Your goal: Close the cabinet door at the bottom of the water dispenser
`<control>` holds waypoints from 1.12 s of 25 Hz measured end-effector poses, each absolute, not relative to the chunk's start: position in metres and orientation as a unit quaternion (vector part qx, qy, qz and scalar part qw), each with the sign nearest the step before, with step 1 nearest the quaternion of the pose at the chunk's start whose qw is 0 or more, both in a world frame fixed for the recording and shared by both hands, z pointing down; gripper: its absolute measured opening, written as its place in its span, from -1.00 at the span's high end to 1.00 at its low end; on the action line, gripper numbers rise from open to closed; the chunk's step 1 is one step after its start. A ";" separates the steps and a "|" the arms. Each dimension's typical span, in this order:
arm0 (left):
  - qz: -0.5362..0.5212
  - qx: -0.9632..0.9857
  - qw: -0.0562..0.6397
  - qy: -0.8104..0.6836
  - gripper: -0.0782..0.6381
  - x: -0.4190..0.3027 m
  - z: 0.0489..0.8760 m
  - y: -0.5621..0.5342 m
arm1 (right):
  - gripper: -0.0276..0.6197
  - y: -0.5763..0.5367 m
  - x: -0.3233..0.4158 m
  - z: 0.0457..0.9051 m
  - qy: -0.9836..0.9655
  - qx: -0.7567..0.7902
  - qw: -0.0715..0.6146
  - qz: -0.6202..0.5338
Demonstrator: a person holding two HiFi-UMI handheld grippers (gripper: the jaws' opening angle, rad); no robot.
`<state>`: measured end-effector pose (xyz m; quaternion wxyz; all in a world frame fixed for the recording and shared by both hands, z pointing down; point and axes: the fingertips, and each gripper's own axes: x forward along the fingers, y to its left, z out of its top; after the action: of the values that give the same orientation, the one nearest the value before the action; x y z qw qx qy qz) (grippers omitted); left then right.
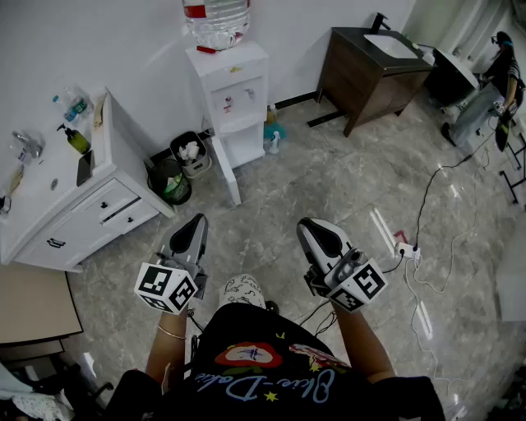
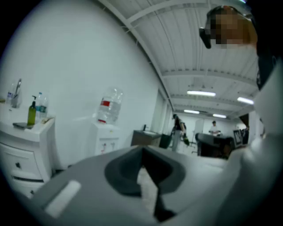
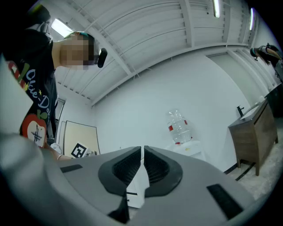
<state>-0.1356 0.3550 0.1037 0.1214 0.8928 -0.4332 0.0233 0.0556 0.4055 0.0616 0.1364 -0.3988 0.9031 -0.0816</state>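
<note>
The white water dispenser point(image 1: 234, 86) stands against the far wall with a bottle point(image 1: 215, 20) on top. Its bottom cabinet door point(image 1: 228, 171) is swung open toward me, edge-on. Both grippers hover over the floor well short of it. My left gripper point(image 1: 196, 220) and right gripper point(image 1: 307, 224) are both shut with nothing between the jaws. In the left gripper view the dispenser point(image 2: 105, 140) shows beyond the closed left gripper point(image 2: 142, 151). In the right gripper view its bottle point(image 3: 178, 127) rises above the closed right gripper point(image 3: 142, 149).
A white drawer unit point(image 1: 78, 201) with a sink top stands at the left. Two waste bins point(image 1: 170, 181) sit beside the dispenser, and a spray bottle point(image 1: 274, 137) is on its right. A brown vanity point(image 1: 374, 70) is at the back right. Cables and a power strip point(image 1: 405, 250) lie on the floor.
</note>
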 end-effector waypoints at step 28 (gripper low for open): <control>0.058 0.853 0.122 -0.504 0.78 -0.071 0.334 -0.056 | 0.86 -0.080 0.056 0.254 0.937 -0.316 0.043 -0.145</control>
<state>-0.0714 -0.0558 0.3345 0.1221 0.8529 -0.5043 0.0578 0.0559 -0.0799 0.2541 0.0428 -0.3162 0.9366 -0.1447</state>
